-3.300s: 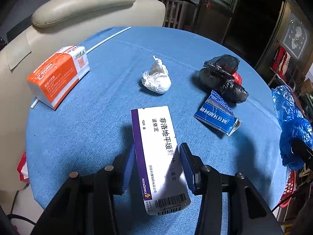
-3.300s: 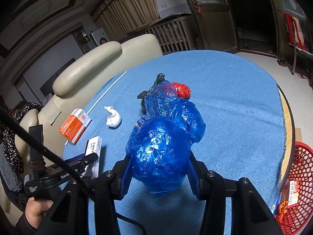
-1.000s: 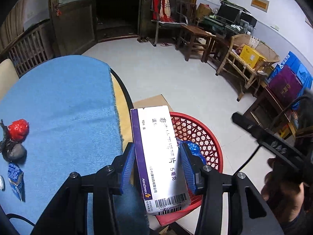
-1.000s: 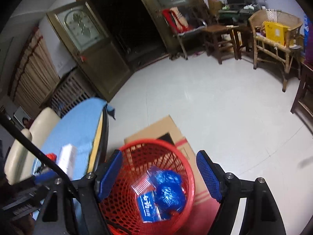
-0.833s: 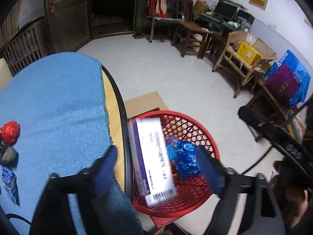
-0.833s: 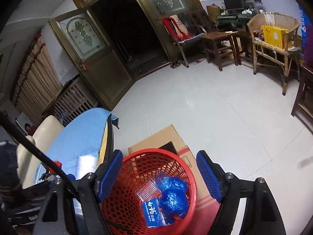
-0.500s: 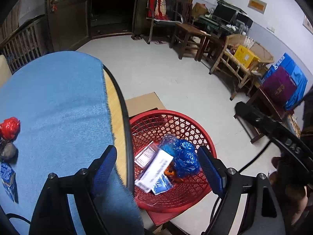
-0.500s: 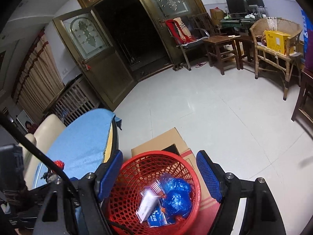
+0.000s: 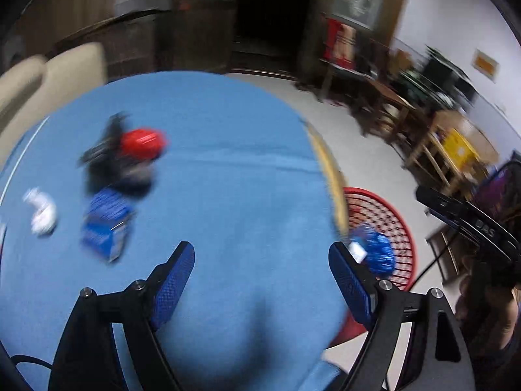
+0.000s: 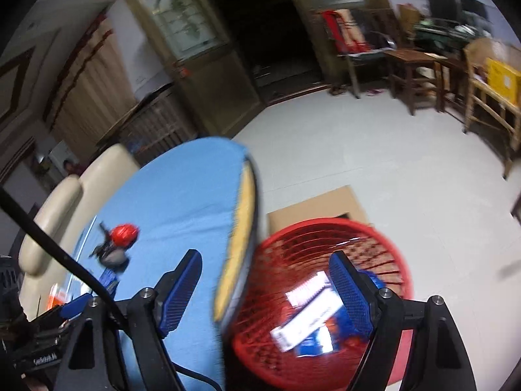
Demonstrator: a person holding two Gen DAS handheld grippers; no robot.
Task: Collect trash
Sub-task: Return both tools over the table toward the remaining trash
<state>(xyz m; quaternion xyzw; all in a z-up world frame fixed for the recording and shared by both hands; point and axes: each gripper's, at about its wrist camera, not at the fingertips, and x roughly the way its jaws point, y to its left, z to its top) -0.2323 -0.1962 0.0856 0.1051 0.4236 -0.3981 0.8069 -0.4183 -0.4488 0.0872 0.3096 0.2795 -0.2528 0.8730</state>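
My left gripper [image 9: 260, 270] is open and empty above the blue-clothed round table [image 9: 228, 189]. On the table lie a black bag with a red lump [image 9: 136, 150], a blue packet [image 9: 105, 224] and a white crumpled tissue [image 9: 42, 211]. The red mesh basket [image 9: 384, 224] stands on the floor beside the table's edge and holds a blue plastic bag [image 9: 377, 254]. My right gripper [image 10: 265, 280] is open and empty over the table's edge and the basket [image 10: 325, 299], where the white medicine box [image 10: 309, 319] lies.
A cream sofa [image 9: 52, 78] is behind the table. Flattened cardboard [image 10: 312, 205] lies under the basket. Wooden chairs and tables [image 10: 423, 75] stand along the far wall. The other gripper's handle [image 9: 469, 221] shows at the right.
The left gripper let the white medicine box fall into the red basket, then swung left back over the table. The right gripper, empty, has also turned left toward the table's edge.
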